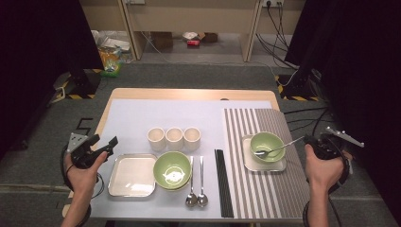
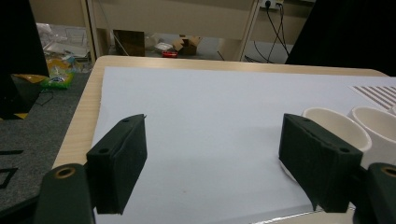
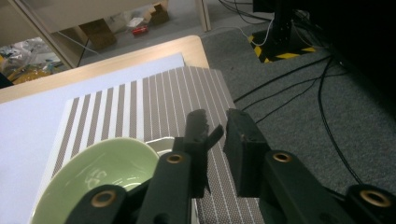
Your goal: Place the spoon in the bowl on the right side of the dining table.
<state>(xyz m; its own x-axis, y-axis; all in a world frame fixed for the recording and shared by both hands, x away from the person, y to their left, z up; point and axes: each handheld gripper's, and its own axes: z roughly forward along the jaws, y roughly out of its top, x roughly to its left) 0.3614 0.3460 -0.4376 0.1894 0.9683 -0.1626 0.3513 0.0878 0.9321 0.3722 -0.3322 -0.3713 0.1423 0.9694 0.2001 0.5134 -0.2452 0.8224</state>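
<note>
green bowl (image 1: 267, 142) glossy glaze | spoon (image 1: 276, 149) shiny metal | striped mat (image 1: 265, 189) woven cloth, matt | tabletop (image 1: 189, 93) pale wood edge | right gripper (image 3: 215, 140) matt black pads

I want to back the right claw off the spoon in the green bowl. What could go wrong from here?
The handle tip of the spoon seems to sit between the slightly parted jaws of the right claw; a sideways pull might snag it and flip it out of the green bowl. A tug could also slide that bowl on its plate. The left claw stands open near the nearest cup and might knock it.
</note>
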